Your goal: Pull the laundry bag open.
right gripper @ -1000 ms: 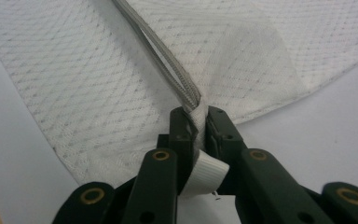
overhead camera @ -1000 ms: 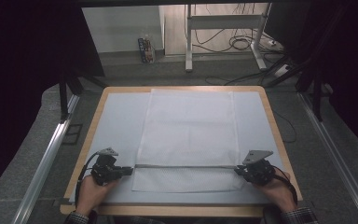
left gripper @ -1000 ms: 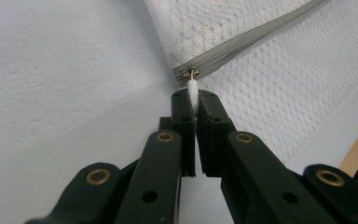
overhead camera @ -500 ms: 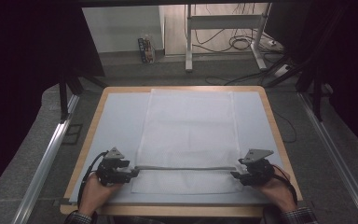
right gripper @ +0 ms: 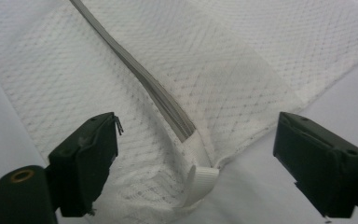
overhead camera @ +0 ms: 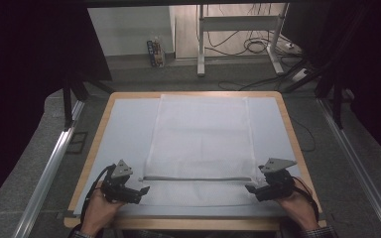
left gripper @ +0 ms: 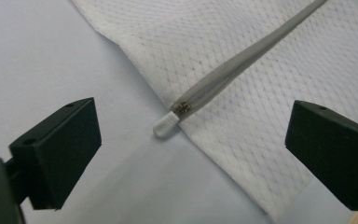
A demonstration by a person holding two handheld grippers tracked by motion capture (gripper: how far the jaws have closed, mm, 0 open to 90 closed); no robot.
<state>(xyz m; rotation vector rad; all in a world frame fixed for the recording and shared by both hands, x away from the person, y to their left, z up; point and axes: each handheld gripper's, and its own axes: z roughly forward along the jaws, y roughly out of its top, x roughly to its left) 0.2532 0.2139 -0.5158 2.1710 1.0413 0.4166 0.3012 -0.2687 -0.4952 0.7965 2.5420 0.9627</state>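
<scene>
A white mesh bag (overhead camera: 201, 134) lies flat on the pale table mat (overhead camera: 124, 129), with a grey zipper (overhead camera: 193, 178) running across its near end. My left gripper (overhead camera: 141, 191) sits at the zipper's left end. Its jaws have just been opening and now stand wide, with the white zipper pull (left gripper: 165, 125) lying on the mat ahead of them, untouched. My right gripper (overhead camera: 250, 188) is at the zipper's right end (right gripper: 140, 74). Its jaws have also just been opening, and a white fabric tab (right gripper: 198, 184) lies loose between them.
The mat sits on a wooden-edged table (overhead camera: 99, 148). Metal rails run along the floor at the left (overhead camera: 49, 168) and right (overhead camera: 362, 173). Beyond the table stand a metal frame (overhead camera: 238, 29) and floor cables (overhead camera: 258, 47).
Both grippers have let go of the zipper's ends and their jaws have opened. The zipper has settled flat on the bag. The left gripper has shifted slightly.
</scene>
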